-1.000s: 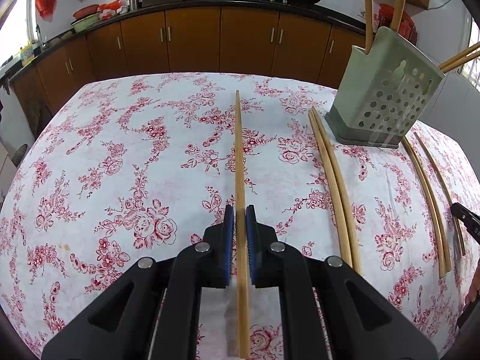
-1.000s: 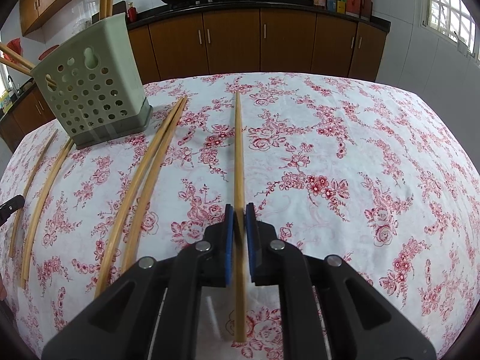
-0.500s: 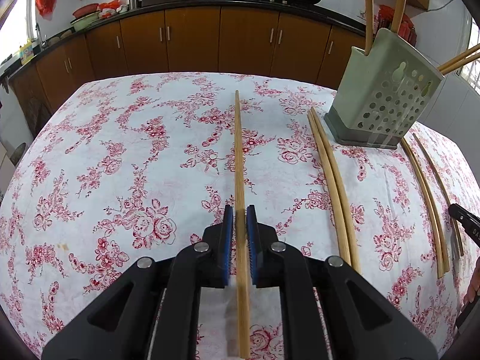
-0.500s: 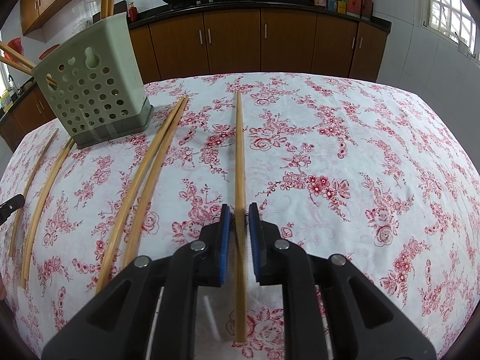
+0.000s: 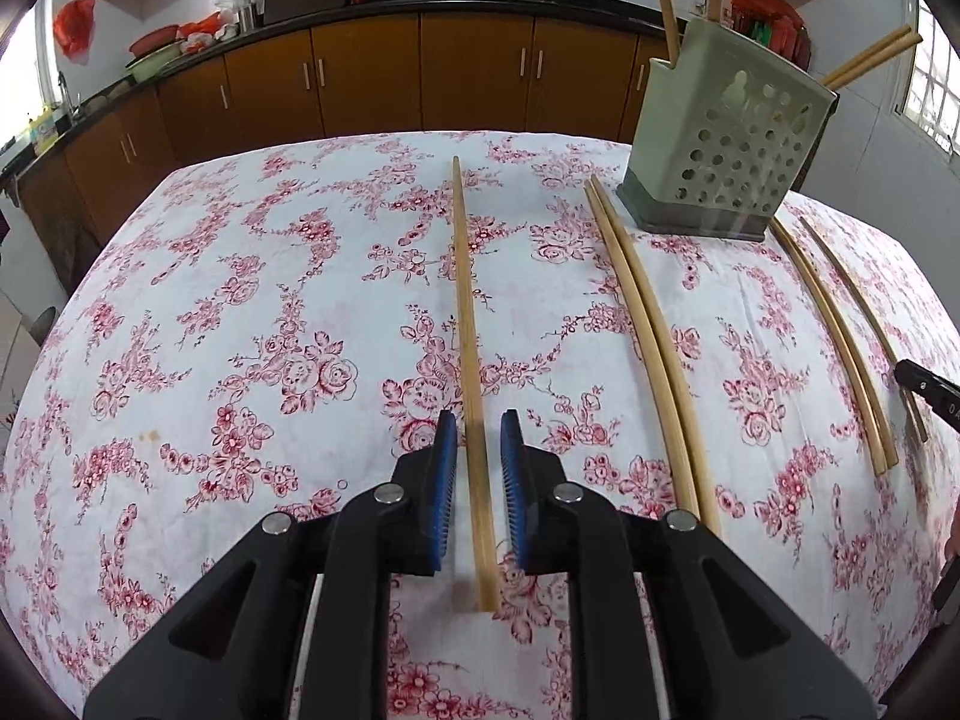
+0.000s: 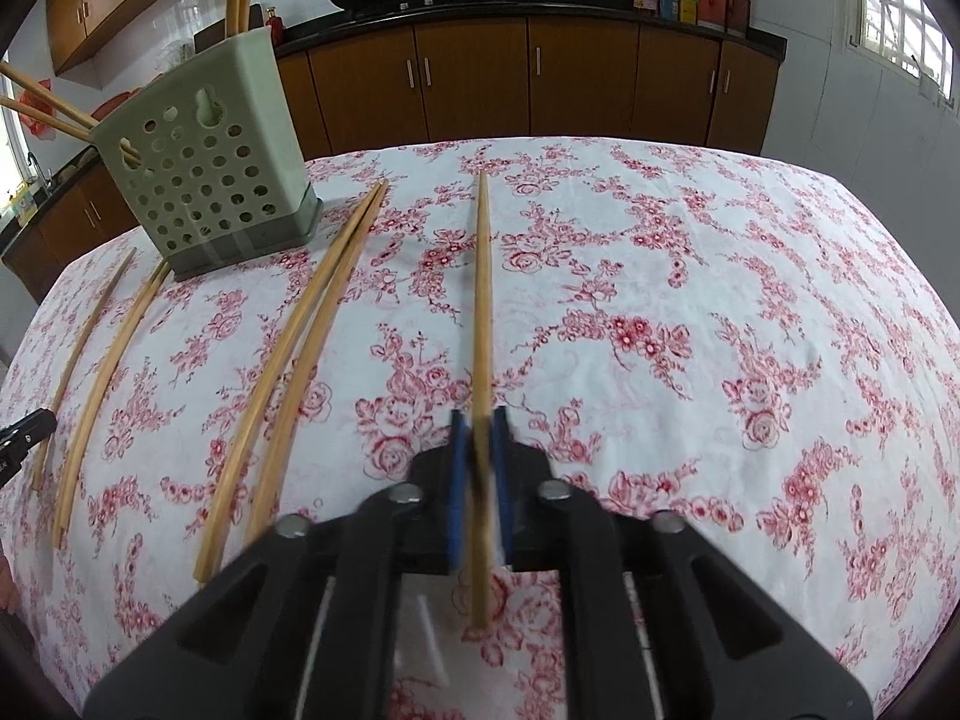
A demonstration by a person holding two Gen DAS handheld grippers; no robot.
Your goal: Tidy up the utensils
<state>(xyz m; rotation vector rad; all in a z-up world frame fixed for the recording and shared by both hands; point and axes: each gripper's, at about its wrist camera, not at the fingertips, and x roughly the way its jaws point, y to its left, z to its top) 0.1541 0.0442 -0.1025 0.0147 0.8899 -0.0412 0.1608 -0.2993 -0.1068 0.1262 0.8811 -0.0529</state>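
Leftward, left gripper (image 5: 478, 474): jaws apart, straddling a chopstick (image 5: 468, 324) lying on the table (image 5: 240, 300). Centre: green holder (image 5: 720, 144), chopstick pairs beside it. Right gripper (image 6: 480, 480): jaws clamped on another chopstick (image 6: 482, 300).

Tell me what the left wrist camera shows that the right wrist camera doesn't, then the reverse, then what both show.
Only the left wrist view shows the left gripper, jaws open around a chopstick lying flat on the tablecloth.

Only the right wrist view shows the right gripper, jaws closed on another chopstick.

Both show the green holder with chopsticks standing in it, the loose pair of chopsticks lying beside it, and the brown cabinets behind.
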